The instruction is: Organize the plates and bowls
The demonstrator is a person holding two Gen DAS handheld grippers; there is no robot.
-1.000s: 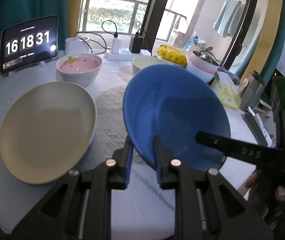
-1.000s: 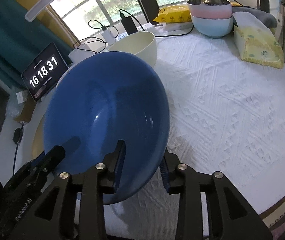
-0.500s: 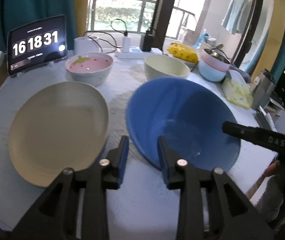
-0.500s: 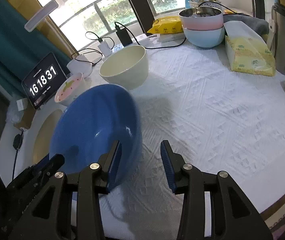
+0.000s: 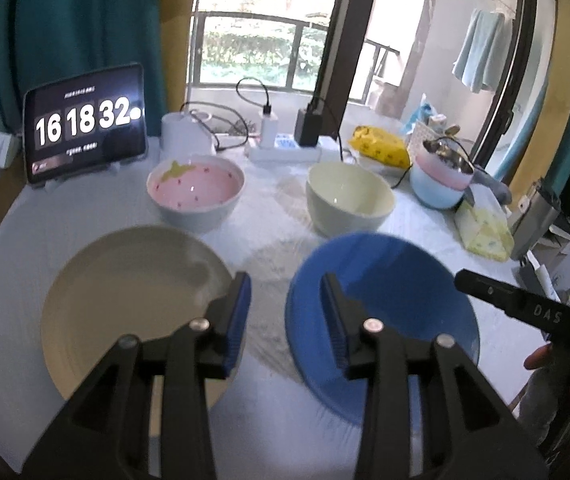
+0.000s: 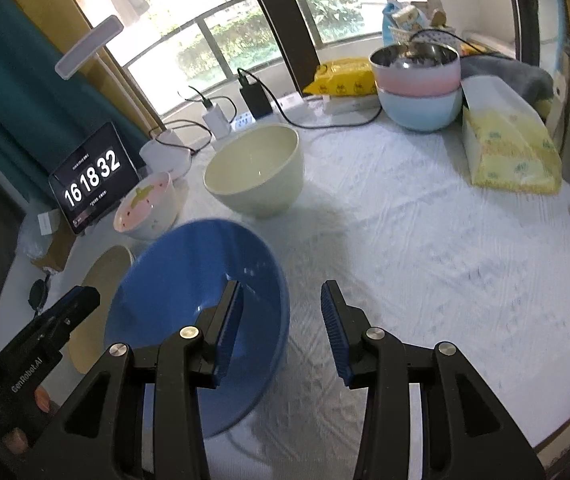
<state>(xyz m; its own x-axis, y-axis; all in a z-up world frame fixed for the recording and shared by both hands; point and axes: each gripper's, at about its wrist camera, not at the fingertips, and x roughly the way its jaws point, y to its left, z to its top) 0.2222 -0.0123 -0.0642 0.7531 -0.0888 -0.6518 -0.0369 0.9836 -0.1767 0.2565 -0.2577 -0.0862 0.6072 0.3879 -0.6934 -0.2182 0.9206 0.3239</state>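
Observation:
A blue bowl [image 5: 397, 304] [image 6: 173, 280] sits on the white tablecloth, to the right of a beige plate [image 5: 125, 300] [image 6: 103, 272]. My left gripper [image 5: 285, 300] is open above the bowl's left rim, and its pads do not touch the rim. My right gripper [image 6: 281, 316] is open over the bowl's right rim, also clear of it. Each gripper shows in the other's view: the right gripper [image 5: 521, 308] and the left gripper [image 6: 61, 320]. Behind stand a pink strawberry bowl [image 5: 195, 190] [image 6: 145, 208] and a cream bowl [image 5: 349, 196] [image 6: 257, 168].
A pink bowl stacked in a light blue one [image 5: 441, 184] [image 6: 421, 88] stands at the back right by a yellow tissue pack [image 6: 509, 148]. A clock tablet [image 5: 85, 124], a power strip with cables [image 5: 285, 148] and a lamp base [image 5: 185, 136] line the far edge.
Both grippers have let go of the blue bowl, widened their jaws and drawn back and up. The bowl, tilted and lifted before, now rests level on the cloth.

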